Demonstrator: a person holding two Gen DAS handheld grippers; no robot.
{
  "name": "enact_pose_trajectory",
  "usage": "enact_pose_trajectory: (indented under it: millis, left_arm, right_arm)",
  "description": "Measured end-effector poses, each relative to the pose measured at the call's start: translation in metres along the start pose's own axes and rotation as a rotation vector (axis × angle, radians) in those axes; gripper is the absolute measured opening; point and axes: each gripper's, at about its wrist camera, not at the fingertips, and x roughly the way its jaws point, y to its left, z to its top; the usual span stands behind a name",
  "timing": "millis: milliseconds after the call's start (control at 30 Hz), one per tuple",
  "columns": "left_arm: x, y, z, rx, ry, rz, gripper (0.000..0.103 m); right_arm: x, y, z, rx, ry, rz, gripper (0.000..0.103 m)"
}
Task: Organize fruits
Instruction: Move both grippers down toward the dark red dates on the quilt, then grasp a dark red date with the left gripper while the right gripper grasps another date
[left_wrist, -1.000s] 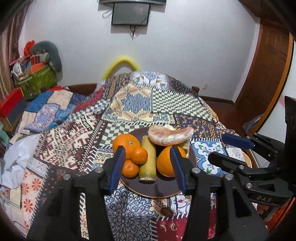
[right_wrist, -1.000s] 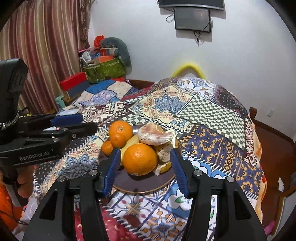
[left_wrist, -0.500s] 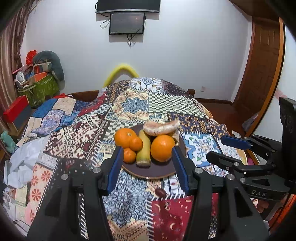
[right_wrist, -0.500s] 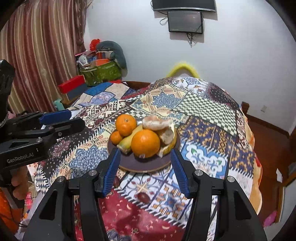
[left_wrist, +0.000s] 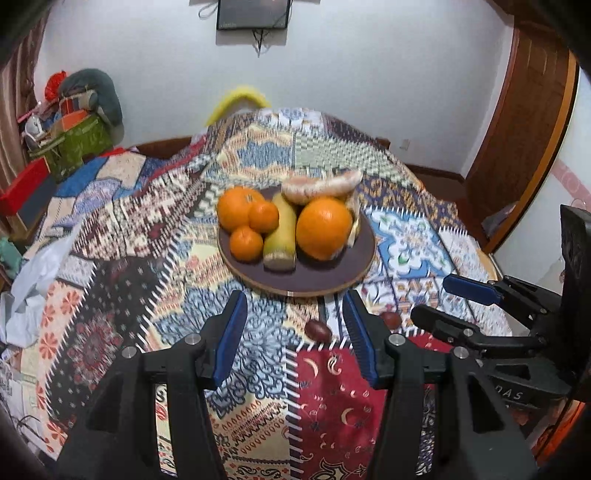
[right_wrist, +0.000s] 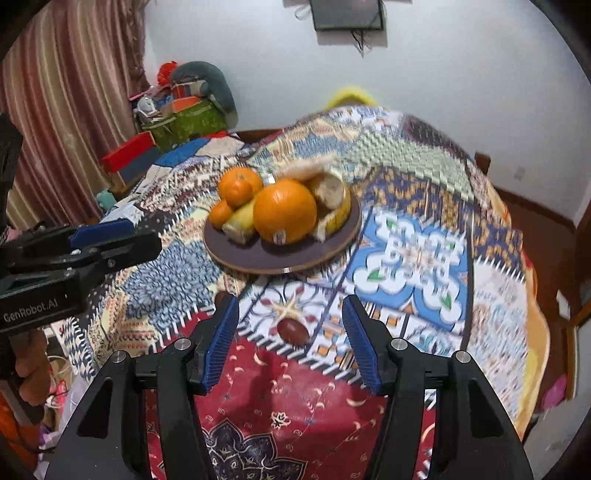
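Fruit plate (left_wrist: 332, 280) lies beyond both grippers' (left_wrist: 295, 332) (right_wrist: 290, 332) empty, part-open jaws.

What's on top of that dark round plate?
The plate holds two big oranges, two little ones, a yellow-green fruit and a peeled piece resting on top. What lies behind the big orange is mostly covered.

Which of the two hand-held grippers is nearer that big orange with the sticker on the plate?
Hard to call; about equal. The left hand-held gripper sits short of the plate, the right hand-held gripper likewise. Neither touches the big orange.
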Motion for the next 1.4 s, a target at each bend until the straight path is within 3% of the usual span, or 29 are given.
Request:
enact_pose_trajectory:
  millis: [400, 567, 700, 967, 1267, 1400]
  left_arm:
    - [0.045, 0.01, -0.025, -0.032, 0.119, -0.043, 0.053]
    - [0.054, 0.007, -0.026, -0.02, 0.135, -0.057, 0.053]
    - [0.061, 0.002, -0.028, -0.005, 0.15, -0.058, 0.05]
    - [0.073, -0.004, -0.03, 0.0, 0.174, -0.061, 0.045]
    - [0.083, -0.021, -0.025, 0.052, 0.176, -0.065, 0.026]
    - [0.083, -0.024, -0.025, 0.063, 0.169, -0.055, 0.025]
  right_arm:
    - [0.037, -0.002, -0.012, 0.013, 0.101, 0.009, 0.054]
    - [0.042, -0.002, -0.015, 0.01, 0.111, 0.017, 0.033]
    - [0.044, -0.003, -0.014, 0.009, 0.109, 0.036, 0.023]
    - [0.039, -0.004, -0.015, 0.015, 0.09, 0.044, 0.022]
    - [0.031, -0.011, -0.012, 0.029, 0.069, 0.039, 0.022]
    - [0.03, -0.013, -0.011, 0.035, 0.062, 0.042, 0.022]
